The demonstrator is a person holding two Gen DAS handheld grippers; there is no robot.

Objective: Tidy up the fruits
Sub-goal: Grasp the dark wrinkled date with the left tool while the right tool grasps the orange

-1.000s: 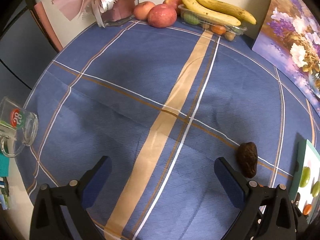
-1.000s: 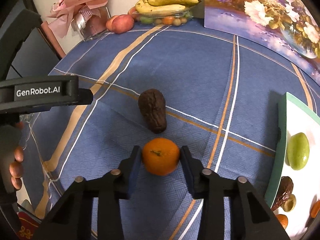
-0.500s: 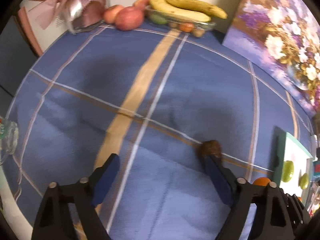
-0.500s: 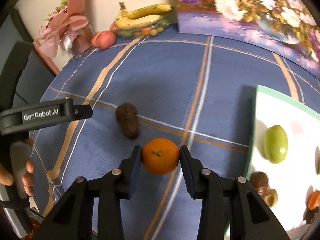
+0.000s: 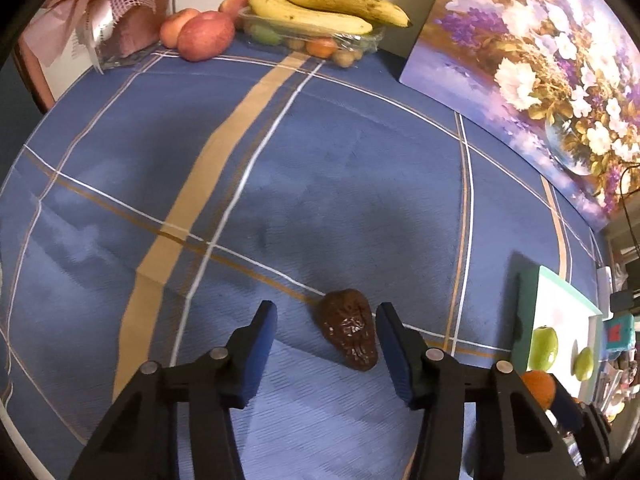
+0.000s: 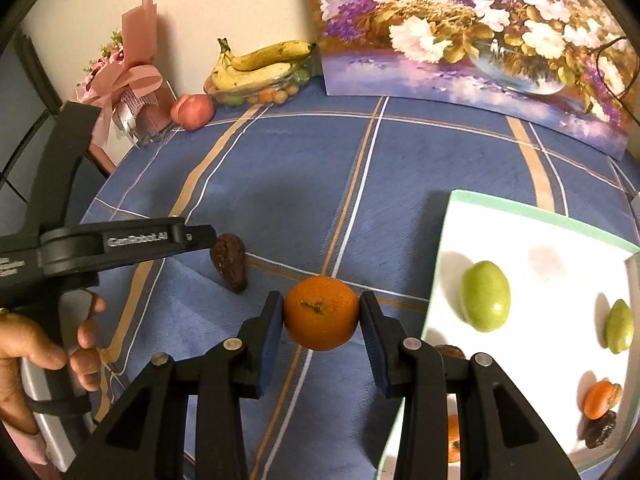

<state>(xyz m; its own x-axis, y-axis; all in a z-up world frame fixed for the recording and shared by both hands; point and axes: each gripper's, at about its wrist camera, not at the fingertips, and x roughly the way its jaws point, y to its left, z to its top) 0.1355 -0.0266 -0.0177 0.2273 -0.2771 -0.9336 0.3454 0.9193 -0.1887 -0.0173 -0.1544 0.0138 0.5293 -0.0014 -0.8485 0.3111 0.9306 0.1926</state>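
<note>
A dark, wrinkled fruit lies on the blue checked tablecloth. My left gripper straddles it with its jaws closing. The fruit sits close to the right finger, and a clear gap remains on the left side. My right gripper is shut on an orange and holds it just left of the white tray with a green rim. The tray holds two green fruits, a small orange one and dark dried ones. In the right wrist view the dark fruit lies under the left gripper's tip.
Bananas lie on a clear box of small fruits at the back, with red apples and a pink-wrapped bouquet to their left. A flower painting leans at the back right. A hand holds the left gripper's handle.
My left gripper moved right until the dark fruit came between its fingers, and its jaws narrowed. My right gripper carried the orange up and right, toward the white tray.
</note>
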